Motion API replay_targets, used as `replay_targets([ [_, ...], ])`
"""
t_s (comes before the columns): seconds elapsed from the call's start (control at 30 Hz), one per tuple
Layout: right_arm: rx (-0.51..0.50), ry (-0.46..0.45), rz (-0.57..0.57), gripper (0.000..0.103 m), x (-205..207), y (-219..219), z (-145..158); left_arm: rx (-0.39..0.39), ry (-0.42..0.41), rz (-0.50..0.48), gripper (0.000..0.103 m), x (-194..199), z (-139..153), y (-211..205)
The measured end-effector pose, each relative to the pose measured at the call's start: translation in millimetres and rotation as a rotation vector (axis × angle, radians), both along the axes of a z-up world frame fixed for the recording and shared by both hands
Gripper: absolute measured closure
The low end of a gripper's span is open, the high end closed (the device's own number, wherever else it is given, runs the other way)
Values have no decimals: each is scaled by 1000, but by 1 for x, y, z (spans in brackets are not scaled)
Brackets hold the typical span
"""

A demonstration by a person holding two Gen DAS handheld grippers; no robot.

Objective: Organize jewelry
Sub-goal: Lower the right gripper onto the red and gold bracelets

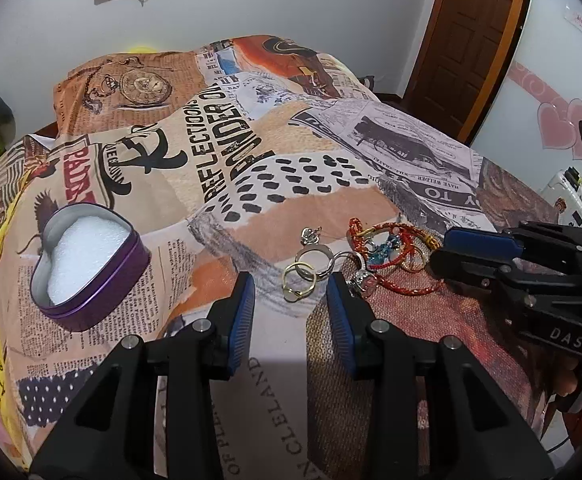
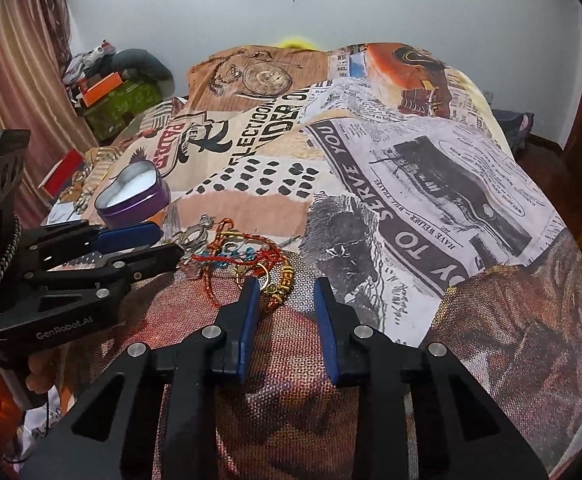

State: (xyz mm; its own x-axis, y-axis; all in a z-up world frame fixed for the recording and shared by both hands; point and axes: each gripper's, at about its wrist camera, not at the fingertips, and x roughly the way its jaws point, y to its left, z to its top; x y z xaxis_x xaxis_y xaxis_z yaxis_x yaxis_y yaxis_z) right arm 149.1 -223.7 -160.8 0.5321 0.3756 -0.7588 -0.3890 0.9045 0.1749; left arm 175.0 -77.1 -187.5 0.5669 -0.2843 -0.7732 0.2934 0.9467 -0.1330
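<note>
The jewelry pile [image 1: 355,256], rings and red cord bracelets tangled together, lies on the bed [image 1: 251,184] near its front edge. The purple heart tin [image 1: 91,268], toward the left edge, holds only white foam. Nothing looks sorted yet. Left gripper [image 1: 291,300] and right gripper [image 2: 285,300] hover, jaws wide and empty.

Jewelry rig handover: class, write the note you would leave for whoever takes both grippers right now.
Left gripper: open, empty, fingers either side of the gold rings on the bedspread.
Right gripper: open, empty, at the near edge of the red cord bracelets.
Jewelry: all in one tangled pile, with silver rings and a blue beaded piece in it.
Heart-shaped tin: lidless, to the left of the pile, white foam inside, no jewelry visible in it.
Done: nothing sorted.
Left: likely separate the pieces and move them into the tin.
</note>
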Motion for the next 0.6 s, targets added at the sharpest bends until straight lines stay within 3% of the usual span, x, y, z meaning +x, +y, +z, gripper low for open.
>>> replay_targets([
  [0.13,-27,2,11,80,2,4,-3,-20,2,-6,75,3,-1,0],
  [0.37,-13,8,-1,91,4,1,-6,-34,0,-8,92,3,-3,1],
  [0.6,-43,-18,-25,92,0,-1,-2,-48,0,1,95,-2,0,4],
])
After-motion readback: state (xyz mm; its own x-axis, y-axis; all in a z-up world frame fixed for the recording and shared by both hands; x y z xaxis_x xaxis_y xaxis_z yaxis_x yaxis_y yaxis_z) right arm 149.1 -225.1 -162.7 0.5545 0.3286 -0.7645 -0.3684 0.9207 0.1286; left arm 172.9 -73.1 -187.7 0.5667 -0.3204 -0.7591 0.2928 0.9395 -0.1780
